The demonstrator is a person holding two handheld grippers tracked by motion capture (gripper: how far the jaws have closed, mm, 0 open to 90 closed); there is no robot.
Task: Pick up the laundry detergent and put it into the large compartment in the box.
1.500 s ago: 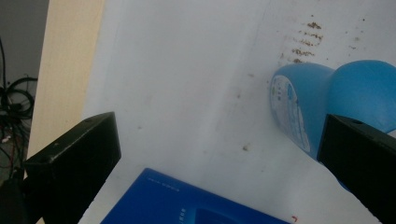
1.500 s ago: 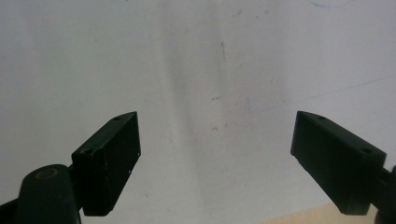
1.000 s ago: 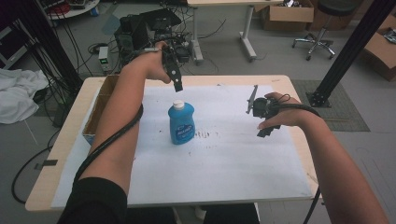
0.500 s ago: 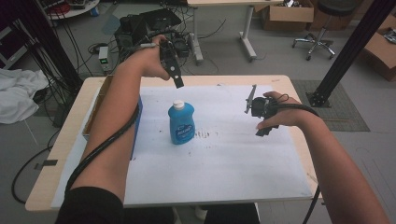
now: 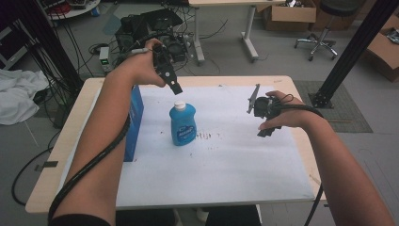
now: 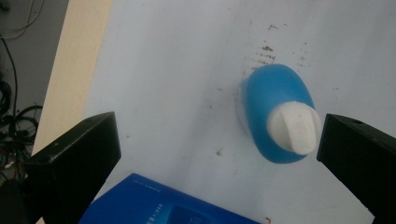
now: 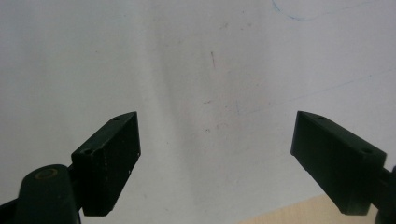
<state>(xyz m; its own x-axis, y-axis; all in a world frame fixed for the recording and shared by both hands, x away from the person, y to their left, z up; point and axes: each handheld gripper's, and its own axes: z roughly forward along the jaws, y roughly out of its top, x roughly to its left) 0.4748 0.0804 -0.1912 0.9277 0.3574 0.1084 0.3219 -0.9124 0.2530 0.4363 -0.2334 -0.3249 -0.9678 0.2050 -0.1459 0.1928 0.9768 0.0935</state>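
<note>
So the blue bottle [image 5: 182, 124] is a squat, flattened plastic one with a white cap [image 5: 179, 105] and a blue label on its front. It's standing upright, cap on, near the middle of the white-covered surface [image 5: 244, 174]. From straight above it looks oval, with some brownish specks on the sheet right beside it.

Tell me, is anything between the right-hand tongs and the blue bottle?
No. In the high view, only bare white sheet with a few dark specks separates the right tongs from the blue bottle.
</note>
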